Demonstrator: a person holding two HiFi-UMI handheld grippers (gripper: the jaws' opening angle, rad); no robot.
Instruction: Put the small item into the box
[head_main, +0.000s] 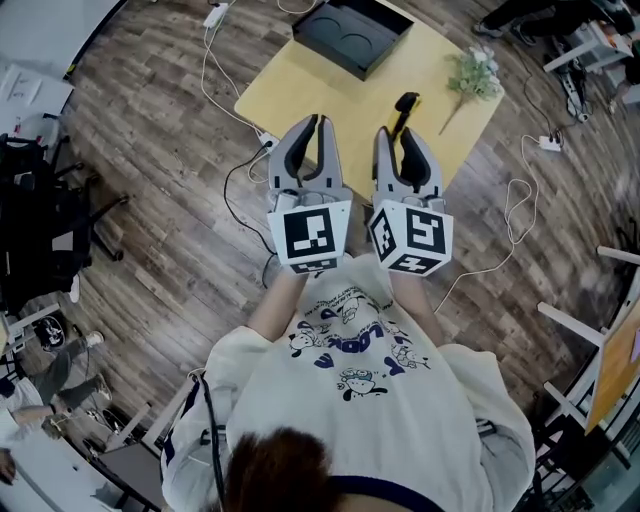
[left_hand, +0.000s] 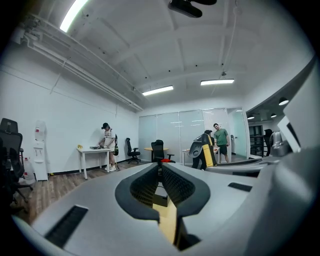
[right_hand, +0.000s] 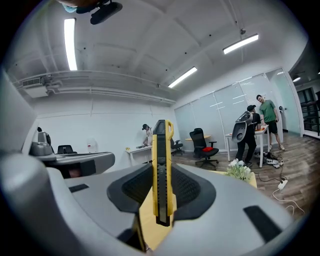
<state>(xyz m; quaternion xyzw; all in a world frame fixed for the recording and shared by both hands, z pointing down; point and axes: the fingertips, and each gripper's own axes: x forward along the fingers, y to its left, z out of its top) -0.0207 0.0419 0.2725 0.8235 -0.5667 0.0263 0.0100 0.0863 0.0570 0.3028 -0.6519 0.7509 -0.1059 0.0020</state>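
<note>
In the head view a black open box (head_main: 352, 32) stands at the far corner of the yellow table (head_main: 300, 90). My right gripper (head_main: 398, 135) hovers over the table's near edge, shut on a yellow and black utility knife (head_main: 405, 104) that sticks out past the fingertips. In the right gripper view the knife (right_hand: 161, 170) stands upright, clamped between the ribbed pads of my right gripper (right_hand: 162, 172). My left gripper (head_main: 313, 122) is held beside it, to the left. In the left gripper view, the left gripper (left_hand: 160, 170) has its jaws together with nothing between them.
A small green plant sprig (head_main: 472, 75) lies on the table's right corner. White cables (head_main: 225, 90) and a power strip (head_main: 550, 143) trail over the wooden floor. An office chair (head_main: 40, 230) stands at the left. People stand at far desks (right_hand: 264, 120).
</note>
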